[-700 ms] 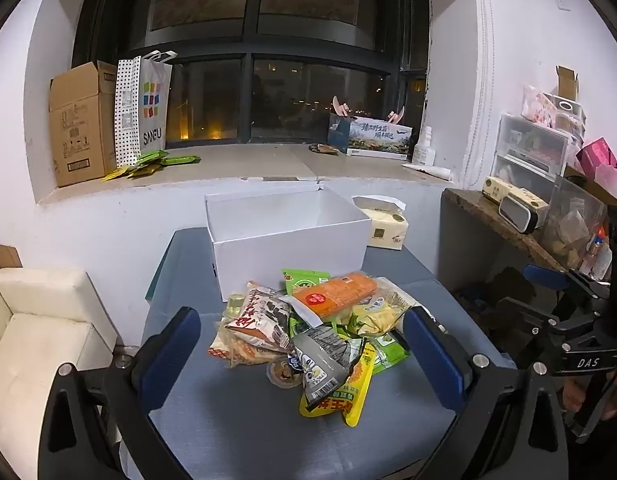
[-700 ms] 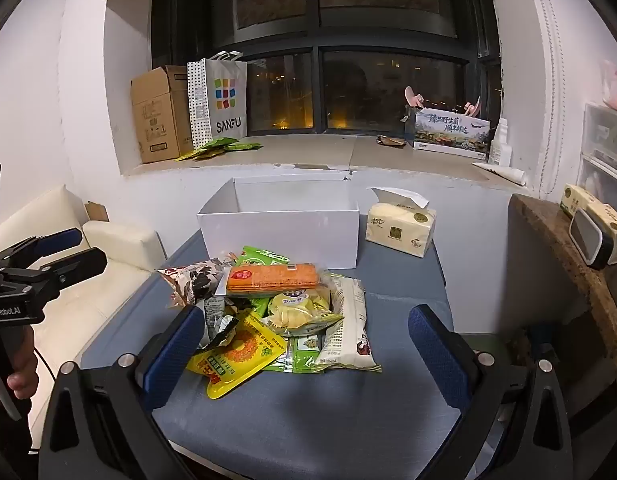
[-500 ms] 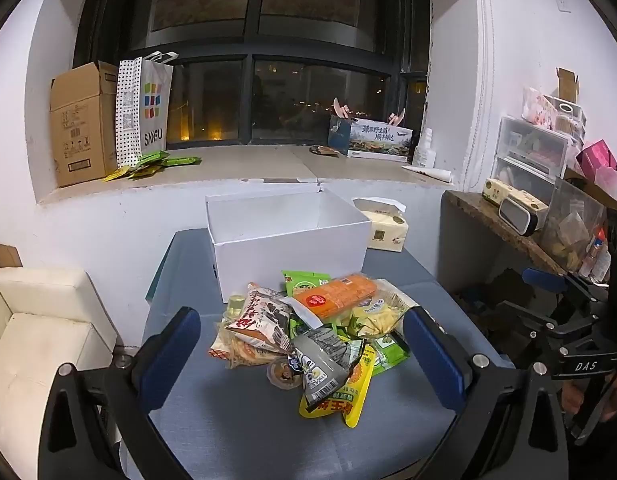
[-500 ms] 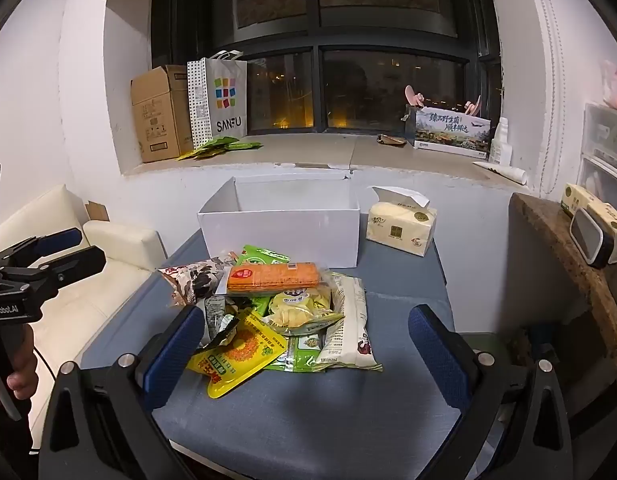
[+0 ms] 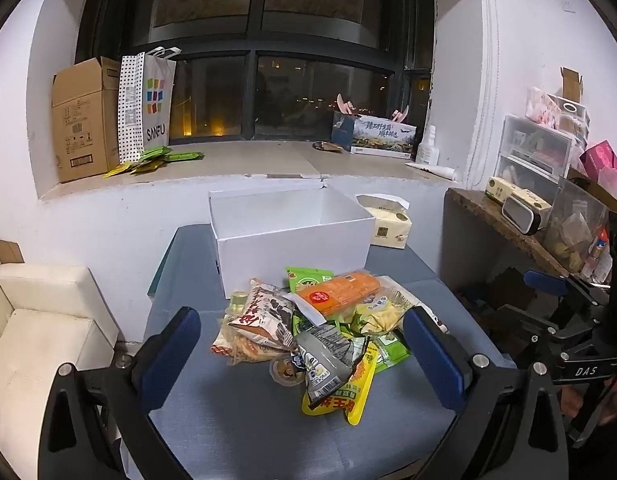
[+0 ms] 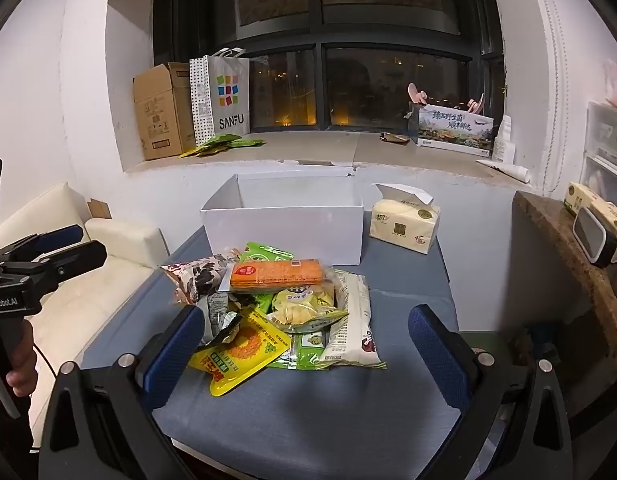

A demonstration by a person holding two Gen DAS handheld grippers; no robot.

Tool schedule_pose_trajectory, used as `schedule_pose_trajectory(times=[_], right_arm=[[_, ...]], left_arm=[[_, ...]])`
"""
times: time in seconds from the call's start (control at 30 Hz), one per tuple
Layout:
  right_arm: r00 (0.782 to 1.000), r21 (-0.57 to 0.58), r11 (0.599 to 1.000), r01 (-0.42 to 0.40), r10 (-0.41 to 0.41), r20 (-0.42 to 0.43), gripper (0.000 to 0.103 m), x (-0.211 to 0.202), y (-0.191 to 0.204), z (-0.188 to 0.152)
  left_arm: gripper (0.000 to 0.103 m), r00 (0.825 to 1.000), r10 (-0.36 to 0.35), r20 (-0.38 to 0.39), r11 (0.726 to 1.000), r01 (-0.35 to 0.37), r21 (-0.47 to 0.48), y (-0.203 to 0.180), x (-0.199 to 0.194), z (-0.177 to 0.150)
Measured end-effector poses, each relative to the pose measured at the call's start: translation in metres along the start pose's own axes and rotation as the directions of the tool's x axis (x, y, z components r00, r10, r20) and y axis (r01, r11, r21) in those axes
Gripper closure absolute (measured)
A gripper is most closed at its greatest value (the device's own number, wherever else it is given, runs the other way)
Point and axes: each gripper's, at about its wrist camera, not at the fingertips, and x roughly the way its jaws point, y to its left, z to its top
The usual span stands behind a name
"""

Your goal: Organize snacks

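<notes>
While a dark window fills the back wall, the blue-grey desk [image 5: 248,432] takes up the middle of both views, pushed against the white wall under the sill. At its far end stands an open white box [image 5: 292,236], with nothing visible inside from these angles. Just to the box's right sits a yellow tissue pack [image 6: 404,224] with a sheet sticking up.

Directly in front of the box lies the snack pile [image 5: 320,328], a loose heap of overlapping packets near the centre of the desk. An orange cracker packet [image 6: 276,274] rests on top of it. Under and beside it are a pale yellow chip bag [image 6: 304,304], a white bag [image 6: 352,324] on the right edge, a black-and-white patterned bag [image 5: 264,316] on the left, a grey foil packet [image 5: 324,360] and a yellow sunflower-print pouch [image 6: 240,350] at the near edge.

Both pairs of tongs hover above the near edge of the desk, short of the pile. The left tongs [image 5: 304,360] are spread wide and hold nothing. The right tongs [image 6: 304,352] are likewise spread wide and hold nothing.
</notes>
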Motion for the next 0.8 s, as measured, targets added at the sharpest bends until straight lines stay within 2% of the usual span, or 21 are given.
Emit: schedule_pose_trajectory(times=[0.8], right_arm=[[1.0, -0.003, 1.0, -0.019, 0.019, -0.002, 0.0, 0.0016, 0.0012, -0.003]], left_arm=[[0.0, 1.0, 0.004, -0.012, 1.0, -0.004, 0.011, -0.0009, 0.0036, -0.0019]])
